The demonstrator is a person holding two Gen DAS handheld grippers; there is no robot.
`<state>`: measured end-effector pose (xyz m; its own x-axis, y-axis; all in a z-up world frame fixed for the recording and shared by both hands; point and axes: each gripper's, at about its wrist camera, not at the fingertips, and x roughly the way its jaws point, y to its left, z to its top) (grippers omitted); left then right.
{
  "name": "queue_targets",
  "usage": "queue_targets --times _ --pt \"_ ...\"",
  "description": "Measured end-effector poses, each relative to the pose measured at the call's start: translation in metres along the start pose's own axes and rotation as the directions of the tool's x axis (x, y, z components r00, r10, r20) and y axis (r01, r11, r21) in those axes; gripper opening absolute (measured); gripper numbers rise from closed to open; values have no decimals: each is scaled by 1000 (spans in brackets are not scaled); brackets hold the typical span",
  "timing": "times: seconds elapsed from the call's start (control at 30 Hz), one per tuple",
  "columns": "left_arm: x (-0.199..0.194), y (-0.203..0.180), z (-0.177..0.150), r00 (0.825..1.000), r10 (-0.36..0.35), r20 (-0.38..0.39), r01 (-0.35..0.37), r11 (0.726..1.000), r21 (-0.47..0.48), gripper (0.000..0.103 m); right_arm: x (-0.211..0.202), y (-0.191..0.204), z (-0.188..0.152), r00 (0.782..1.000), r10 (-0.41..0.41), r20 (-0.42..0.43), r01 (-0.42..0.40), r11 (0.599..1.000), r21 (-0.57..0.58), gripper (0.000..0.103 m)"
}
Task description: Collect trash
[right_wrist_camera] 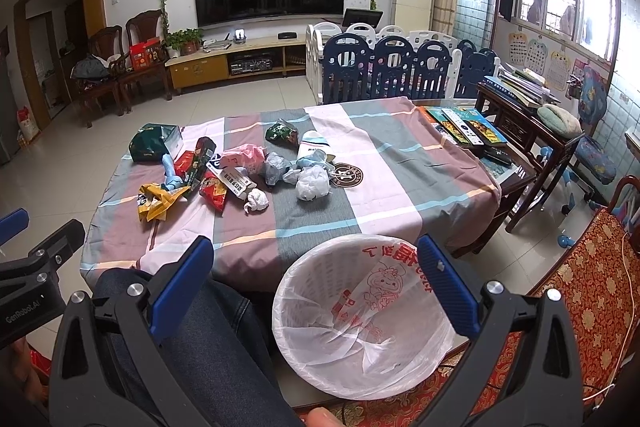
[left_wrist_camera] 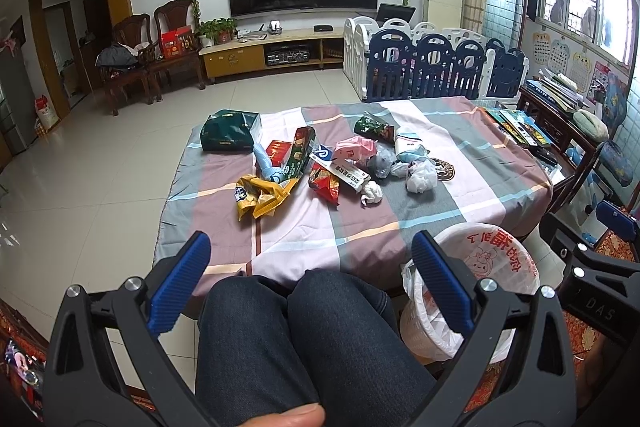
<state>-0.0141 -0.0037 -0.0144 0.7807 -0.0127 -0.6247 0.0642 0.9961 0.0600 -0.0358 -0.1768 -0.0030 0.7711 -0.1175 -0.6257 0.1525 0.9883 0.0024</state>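
Both grippers, left gripper [left_wrist_camera: 310, 283] and right gripper [right_wrist_camera: 316, 287], gape empty. Risk: crumpled tissue [right_wrist_camera: 256, 201] and slick yellow wrapper [right_wrist_camera: 154, 203] slipping before lined bin [right_wrist_camera: 320, 259].

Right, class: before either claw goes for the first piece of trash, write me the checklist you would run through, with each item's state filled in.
1. Left claw open and empty: ok.
2. Right claw open and empty: ok.
3. Bin lined, mouth unobstructed: ok; only its bag liner shows inside.
4. Trash in plain sight on the tablecloth: ok; yellow wrapper and crumpled white tissue lie nearest.
5. Non-trash kept apart: ok; books sit at the far right edge, away from the pile.
6. Bin steady on its footing: cannot tell.
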Motion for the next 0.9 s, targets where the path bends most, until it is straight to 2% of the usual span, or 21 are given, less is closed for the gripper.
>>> queue_targets --times 0.2,0.5,0.9 --pt "2 3 5 1000 0 -10 0 1000 -2 100 -3 -1 -5 1000 -3 -8 3 1000 4 100" --pt "-9 4 3 1000 0 -9 0 1000 -8 100 -3 -3 5 1000 -5 -12 5 1000 4 100" --pt "-5 9 8 1000 -1 -14 1 1000 -17 100 -3 -1 13 1000 -7 -29 7 1000 3 100"
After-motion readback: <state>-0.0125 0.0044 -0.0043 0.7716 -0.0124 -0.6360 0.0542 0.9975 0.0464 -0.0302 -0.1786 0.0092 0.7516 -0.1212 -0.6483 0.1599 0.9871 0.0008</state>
